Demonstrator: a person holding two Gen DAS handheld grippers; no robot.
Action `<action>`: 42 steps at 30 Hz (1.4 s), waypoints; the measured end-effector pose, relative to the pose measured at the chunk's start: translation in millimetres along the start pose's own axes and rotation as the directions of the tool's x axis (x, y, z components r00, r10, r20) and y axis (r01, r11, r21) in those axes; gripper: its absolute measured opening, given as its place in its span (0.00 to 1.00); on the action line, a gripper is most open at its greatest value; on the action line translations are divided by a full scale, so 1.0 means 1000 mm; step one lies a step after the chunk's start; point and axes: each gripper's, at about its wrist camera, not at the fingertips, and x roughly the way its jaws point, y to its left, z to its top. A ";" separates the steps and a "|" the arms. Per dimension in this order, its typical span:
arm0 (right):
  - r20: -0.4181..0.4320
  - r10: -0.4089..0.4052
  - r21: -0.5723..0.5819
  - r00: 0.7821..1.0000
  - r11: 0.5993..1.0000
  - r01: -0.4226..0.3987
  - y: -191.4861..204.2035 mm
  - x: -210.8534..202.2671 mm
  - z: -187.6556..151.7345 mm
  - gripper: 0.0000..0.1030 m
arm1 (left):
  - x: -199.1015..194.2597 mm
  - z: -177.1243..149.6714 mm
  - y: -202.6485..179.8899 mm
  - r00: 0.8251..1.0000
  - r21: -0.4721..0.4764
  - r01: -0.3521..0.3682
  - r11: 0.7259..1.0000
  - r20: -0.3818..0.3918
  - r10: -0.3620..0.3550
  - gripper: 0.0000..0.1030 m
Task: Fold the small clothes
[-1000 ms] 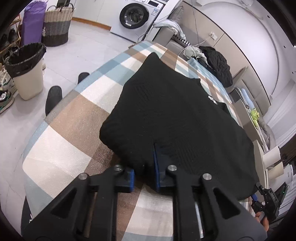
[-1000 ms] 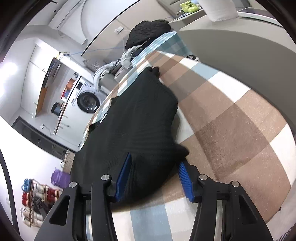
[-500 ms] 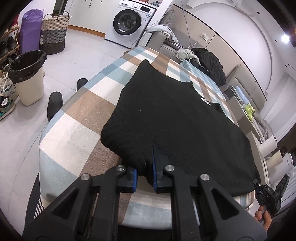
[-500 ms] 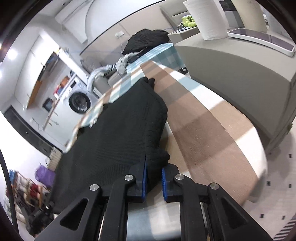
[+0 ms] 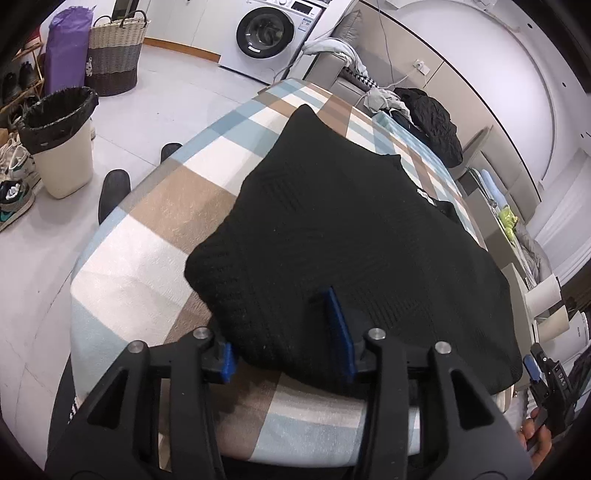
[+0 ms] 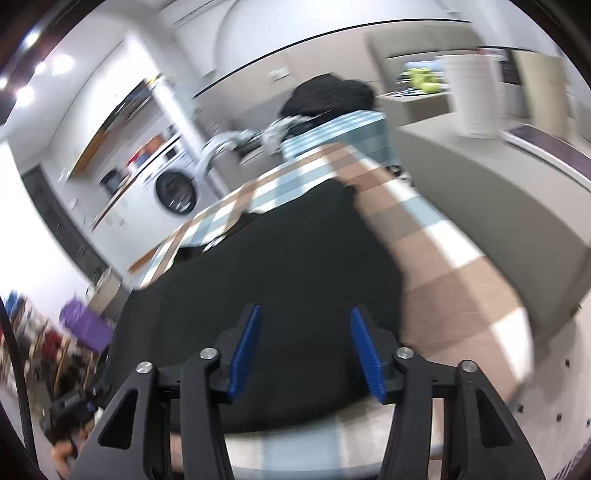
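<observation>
A black knitted garment (image 5: 332,229) lies spread flat on the checked tablecloth (image 5: 147,243), its near hem at the table's front edge. My left gripper (image 5: 282,343) is low at that hem, jaws opening, with the near left corner of the knit bulging between the blue pads (image 5: 338,328). The right gripper (image 6: 306,350) hovers just above the garment (image 6: 280,266) near its right side, jaws opening, and no fabric is pinched between its pads. That view is motion-blurred. Each gripper shows at the edge of the other's view: the right gripper (image 5: 543,369), the left gripper (image 6: 70,410).
On the floor to the left stand a lined waste bin (image 5: 59,140), a woven basket (image 5: 114,51), a purple bag and shoes. A washing machine (image 5: 266,33) is behind. A black jacket (image 5: 428,122) lies past the table's far end. A grey counter (image 6: 491,192) with a paper roll borders the right.
Half a second ago both grippers were shut on the garment's near hem. Both have since opened and let the knit go; the right one has risen and rolled.
</observation>
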 end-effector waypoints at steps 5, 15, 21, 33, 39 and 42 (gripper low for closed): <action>-0.069 0.028 -0.101 0.997 0.994 -0.035 0.033 0.030 -0.009 0.52 | 0.011 0.004 -0.007 0.999 0.008 -0.014 1.000 0.036 0.013 0.23; -0.150 0.032 -0.163 0.988 0.985 -0.057 0.054 0.054 -0.032 0.52 | -0.008 0.012 -0.052 0.984 0.200 -0.076 0.977 0.174 0.041 0.10; -0.148 0.038 -0.136 0.988 0.989 -0.059 0.048 0.050 -0.029 0.54 | -0.011 0.020 -0.146 0.972 0.425 -0.019 0.905 0.218 -0.082 0.10; -0.142 0.037 -0.089 0.989 0.995 -0.050 0.029 0.047 -0.018 0.55 | 0.029 -0.047 -0.237 0.939 0.597 0.343 0.725 -0.218 -0.265 0.39; -0.152 0.120 -0.043 0.981 0.991 -0.127 0.029 0.038 -0.008 0.55 | 0.003 -0.021 -0.191 0.966 0.560 0.245 0.791 -0.070 -0.249 0.71; -0.183 0.184 -0.015 0.966 0.982 -0.190 0.037 0.043 -0.006 0.55 | 0.001 -0.004 -0.170 0.972 0.507 0.214 0.835 -0.030 -0.231 0.72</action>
